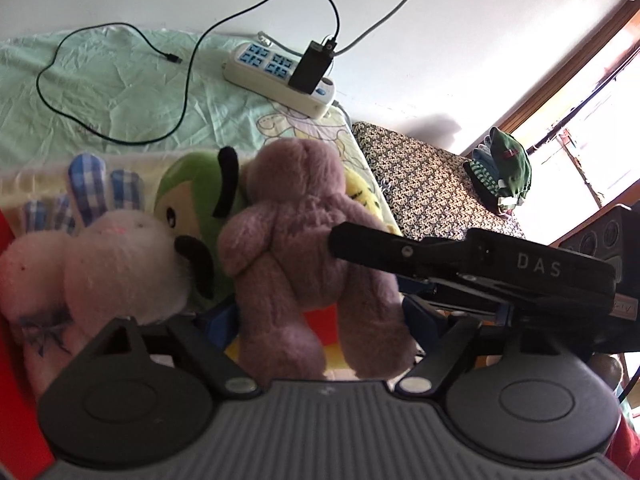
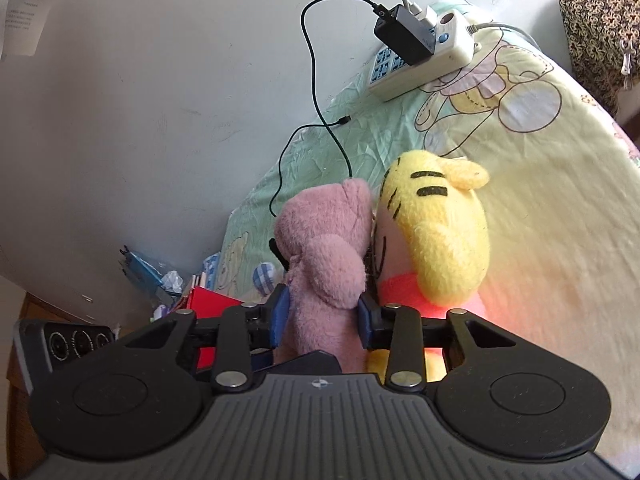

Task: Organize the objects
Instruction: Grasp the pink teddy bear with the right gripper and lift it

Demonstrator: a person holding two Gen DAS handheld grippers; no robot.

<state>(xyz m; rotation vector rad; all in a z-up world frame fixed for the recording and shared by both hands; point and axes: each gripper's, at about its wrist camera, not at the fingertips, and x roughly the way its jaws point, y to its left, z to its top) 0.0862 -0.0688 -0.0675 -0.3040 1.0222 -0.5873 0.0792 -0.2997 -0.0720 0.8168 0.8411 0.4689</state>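
The right claw (image 2: 322, 316) pinches the mauve plush bear (image 2: 326, 248), upright on the bed (image 2: 560, 184) against the yellow tiger plush (image 2: 444, 240). The left claw (image 1: 320, 320) stands open around its legs. Soft fur may slip, toppling the neighbouring green plush (image 1: 192, 196).

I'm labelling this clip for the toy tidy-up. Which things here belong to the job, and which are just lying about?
Part of the job:
- mauve teddy bear, gripped by the right gripper
- yellow tiger plush
- green plush
- pink bunny plush
- left gripper, around the bear's legs

Just lying about:
- power strip
- black charger
- black cable
- folded clothes
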